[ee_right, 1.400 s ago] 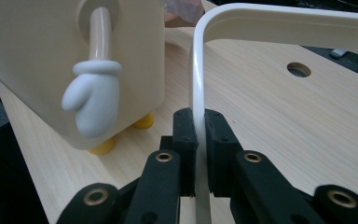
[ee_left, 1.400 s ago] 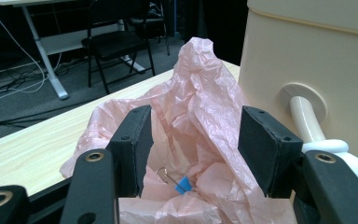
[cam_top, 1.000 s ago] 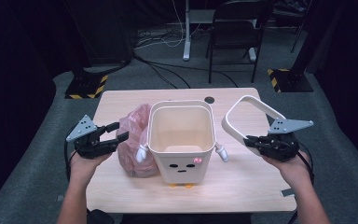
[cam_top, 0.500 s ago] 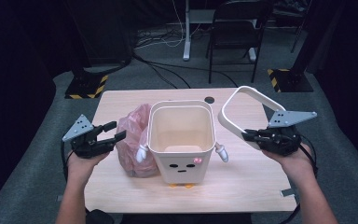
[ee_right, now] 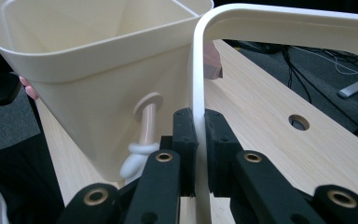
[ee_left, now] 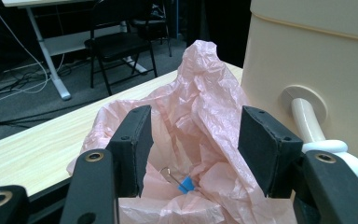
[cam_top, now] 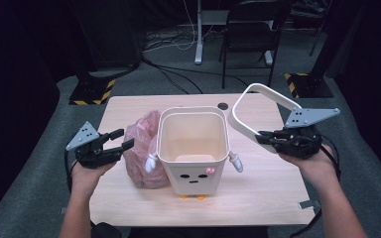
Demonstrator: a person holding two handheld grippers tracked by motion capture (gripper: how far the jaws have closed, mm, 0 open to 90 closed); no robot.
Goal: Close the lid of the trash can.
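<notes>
The right tongs (cam_top: 264,137), clamped on the bin's thin white rim ring (cam_top: 250,111), could let it twist loose, while the left tongs (cam_top: 123,140) stand apart at the pink bag (cam_top: 141,148).

Black hand-held gripper (cam_top: 110,144), brass screws, grey plate.

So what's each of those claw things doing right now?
Left gripper: open, holding nothing, jaws apart in front of the pink plastic bag.
Right gripper: closed on the white rim frame, held above the table.

text: none legible | bin (cam_top: 193,168): drawn face only, possibly no lettering
</notes>
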